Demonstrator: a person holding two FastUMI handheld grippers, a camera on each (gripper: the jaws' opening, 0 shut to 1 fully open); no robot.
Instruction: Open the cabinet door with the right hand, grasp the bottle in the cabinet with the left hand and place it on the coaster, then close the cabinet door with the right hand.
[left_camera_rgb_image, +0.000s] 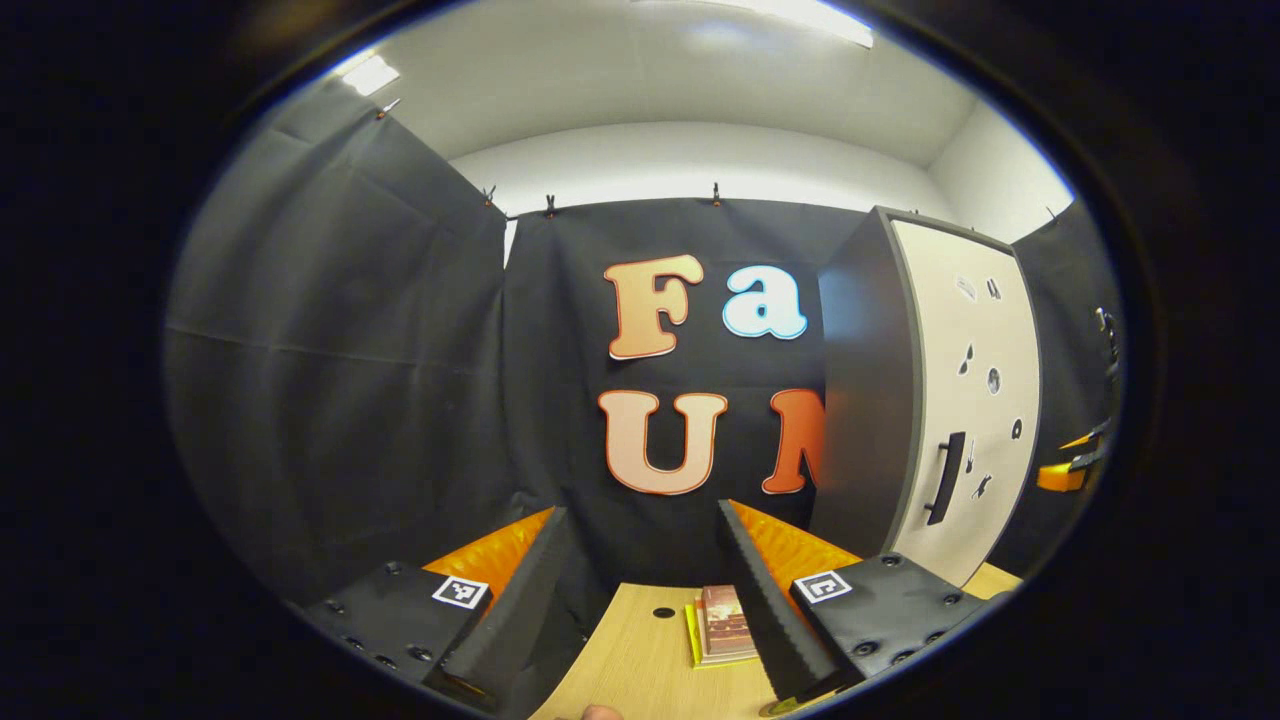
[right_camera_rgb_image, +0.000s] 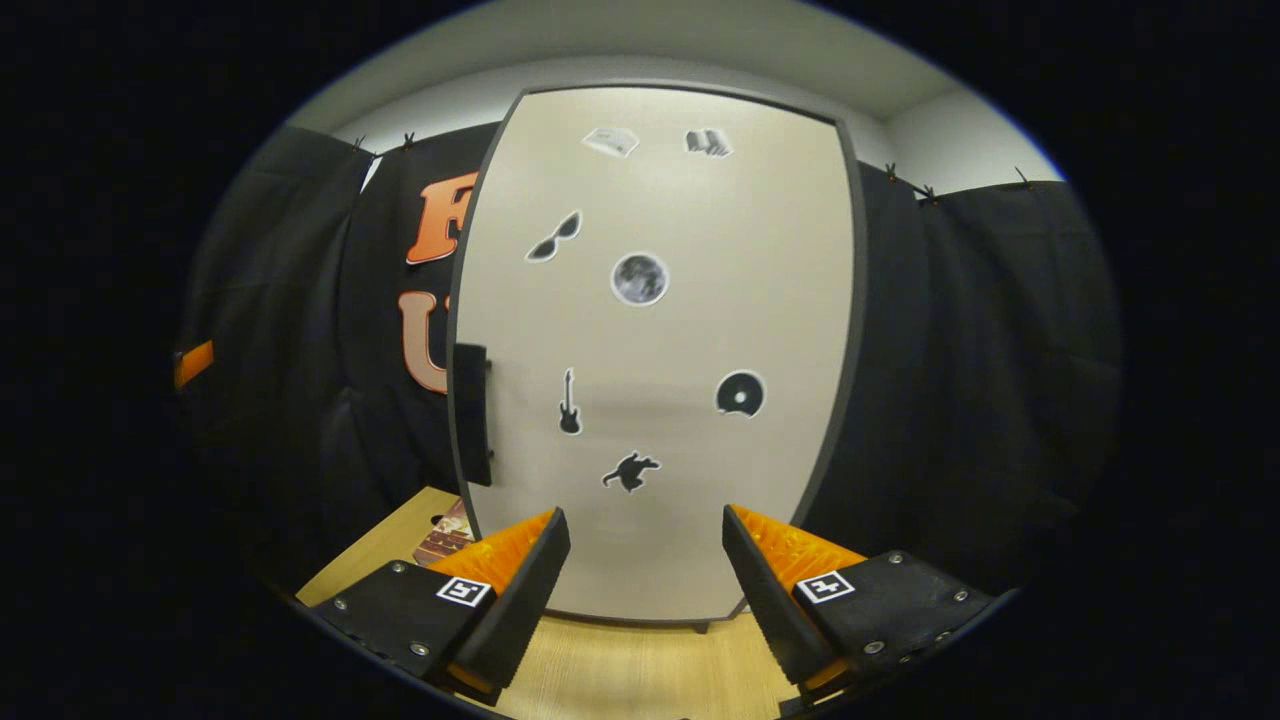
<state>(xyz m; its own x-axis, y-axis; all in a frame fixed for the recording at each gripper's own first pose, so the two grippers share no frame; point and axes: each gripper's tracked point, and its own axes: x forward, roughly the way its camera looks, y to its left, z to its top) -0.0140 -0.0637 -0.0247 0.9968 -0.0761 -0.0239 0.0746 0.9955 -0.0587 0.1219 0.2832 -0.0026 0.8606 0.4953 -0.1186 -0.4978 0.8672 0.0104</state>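
Cabinet door (right_camera_rgb_image: 650, 350) closed, dead ahead of right tongs (right_camera_rgb_image: 645, 545) — spread wide, empty, handle (right_camera_rgb_image: 472, 415) up-left. Left tongs (left_camera_rgb_image: 640, 545) agape, empty, waiting above table (left_camera_rgb_image: 640, 670); coaster (left_camera_rgb_image: 722, 625) between fingers. Bottle presumably behind door.

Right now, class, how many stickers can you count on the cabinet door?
7 on the cabinet door: two along the top, sunglasses, moon, guitar, disc and a leaping figure lowest. None looks hidden.

Tongs (left_camera_rgb_image: 640, 590) parted over table (left_camera_rgb_image: 640, 660) — cabinet (left_camera_rgb_image: 930, 400) (door closed) right.
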